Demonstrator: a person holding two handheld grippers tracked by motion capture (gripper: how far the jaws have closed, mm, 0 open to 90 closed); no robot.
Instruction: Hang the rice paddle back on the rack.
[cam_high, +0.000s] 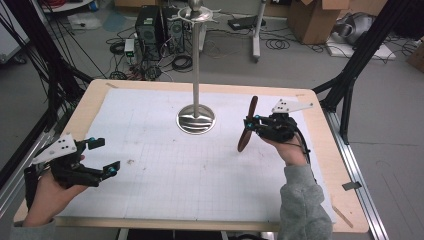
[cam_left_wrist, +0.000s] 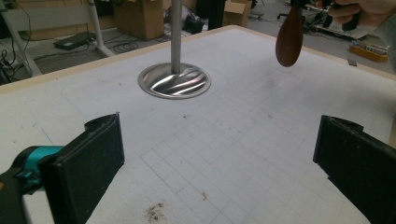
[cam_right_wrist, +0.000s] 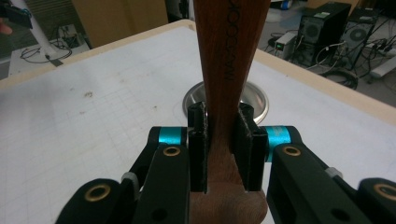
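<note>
Right now, by label:
Right tool (cam_high: 251, 123): pinching the wooden spoon (cam_high: 247, 125) by its handle, jaws pressed flat against both sides of the wood, as seen in the right gripper view (cam_right_wrist: 227, 147).
Wooden spoon: hanging in the air above the right half of the desk (cam_high: 320, 150), tilted, bowl end pointing down toward the grid sheet, handle end pointing up and away; not touching the surface; appearing in the left gripper view as a dark oval bowl (cam_left_wrist: 289, 36) up at the far right.
Left tool (cam_high: 102, 156): spread wide, holding nothing, hovering over the left edge of the white grid sheet (cam_high: 165, 170); both pads well apart in the left gripper view (cam_left_wrist: 219, 158).
Metal stand (cam_high: 196, 65): standing upright near the middle of the far part of the desk, round base (cam_high: 196, 120) resting on the sheet, thin pole rising from it.
Spoon versus stand: sitting to the right of the base, near it but apart.
Sheet marks: showing a small dark smudge (cam_left_wrist: 154, 212) just ahead of the left tool.
Background: showing computer towers (cam_high: 160, 25) and cardboard boxes (cam_high: 312, 17) on the floor beyond the desk.
</note>
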